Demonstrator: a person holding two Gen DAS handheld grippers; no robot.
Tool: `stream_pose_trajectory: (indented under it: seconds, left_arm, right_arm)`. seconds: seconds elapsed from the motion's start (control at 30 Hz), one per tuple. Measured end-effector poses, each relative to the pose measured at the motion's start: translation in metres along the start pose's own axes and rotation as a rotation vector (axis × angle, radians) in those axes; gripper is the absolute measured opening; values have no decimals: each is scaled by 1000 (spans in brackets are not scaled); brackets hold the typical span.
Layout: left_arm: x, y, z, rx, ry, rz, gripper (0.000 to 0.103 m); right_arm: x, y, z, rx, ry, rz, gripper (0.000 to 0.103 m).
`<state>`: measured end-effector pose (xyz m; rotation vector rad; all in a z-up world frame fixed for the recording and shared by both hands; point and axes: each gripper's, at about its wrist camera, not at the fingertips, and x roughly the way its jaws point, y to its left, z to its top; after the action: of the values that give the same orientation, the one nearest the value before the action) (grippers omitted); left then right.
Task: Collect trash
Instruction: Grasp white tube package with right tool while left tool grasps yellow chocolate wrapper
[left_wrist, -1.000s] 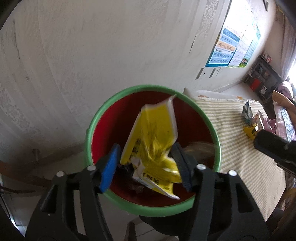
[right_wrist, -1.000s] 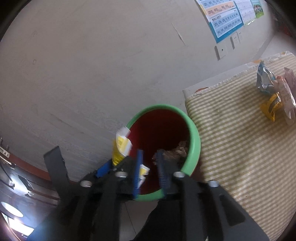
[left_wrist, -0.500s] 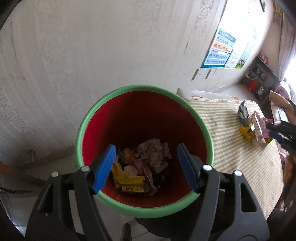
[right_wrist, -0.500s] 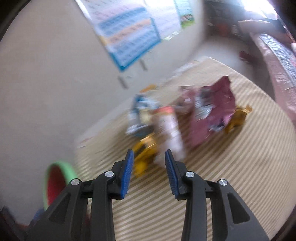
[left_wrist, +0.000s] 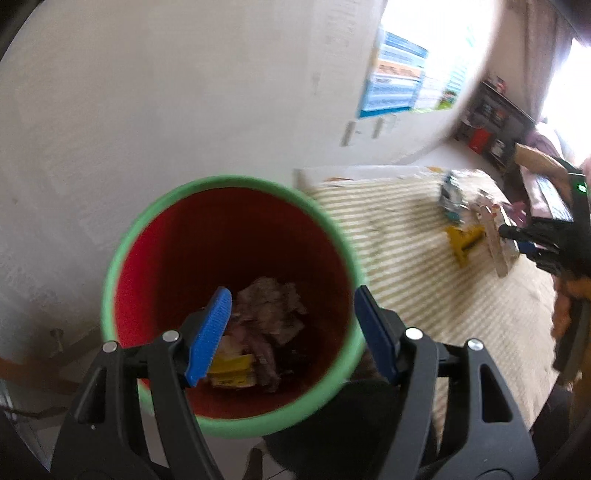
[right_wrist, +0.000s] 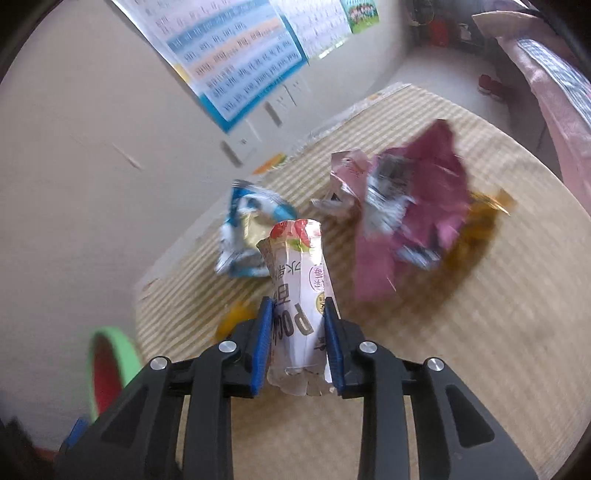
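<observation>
Counter (right_wrist: 461, 332): covered in a beige striped cloth, set against a pale wall that carries a blue-bordered chart (right_wrist: 236, 55).

Bin (left_wrist: 140, 236): green rim, red inside, standing just beside the counter's edge; crumpled wrappers (left_wrist: 269, 314) and a yellow packet (left_wrist: 232, 365) lie at its bottom.

Trash on the counter, clustered near the wall side: a maroon bag (right_wrist: 413, 206), the largest, lying partly over an amber wrapper (right_wrist: 480, 221); a blue-and-white bag (right_wrist: 243, 229) to its left; a small yellow wrapper (right_wrist: 232, 321) close to the counter's edge, partly hidden.

White tube-shaped packet (right_wrist: 295, 280): red-and-green print at its far end, dark lettering along its side, upright between the blue pads of the right hand-held gripper (right_wrist: 298, 341).

Right hand-held gripper: jaws have just been closing, narrow, both pads pressed on the white packet.

Left hand-held gripper (left_wrist: 291, 332): over the bin mouth, jaws fairly wide, nothing between the pads.
</observation>
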<state>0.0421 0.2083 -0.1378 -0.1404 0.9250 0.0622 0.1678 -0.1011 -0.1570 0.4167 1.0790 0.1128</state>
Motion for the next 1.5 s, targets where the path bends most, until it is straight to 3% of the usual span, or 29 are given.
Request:
stream_pose_trajectory:
  seconds: [0.13, 0.27, 0.37, 0.5, 0.67, 0.87, 1.0, 1.2, 1.5]
  left_arm:
    - [15, -53, 15, 159, 35, -70, 66]
    - [33, -117, 37, 270, 0, -173, 66]
    - [56, -156, 43, 353, -2, -193, 66]
    - [94, -203, 38, 477, 41, -203, 66]
    - [110, -221, 31, 432, 114, -265, 66]
    - [114, -236, 14, 456, 163, -281, 66]
    - [107, -243, 9, 430, 181, -311, 64]
    - [98, -258, -2, 470, 183, -329, 62]
    - [77, -255, -1, 354, 177, -387, 62]
  right_arm:
    - [-43, -25, -50, 6, -13, 23, 27]
    - [-69, -60, -99, 58, -18, -2, 27]
    - [-74, -80, -106, 126, -3, 28, 27]
    - [-87, -90, -106, 127, -33, 42, 27]
    - [-94, -109, -114, 196, -19, 116, 28]
    - [-98, -120, -110, 248, -17, 167, 28]
    - [-99, -118, -109, 243, -19, 169, 28]
    - [-103, -124, -110, 253, -41, 133, 28]
    - [-111, -139, -108, 307, -85, 112, 28]
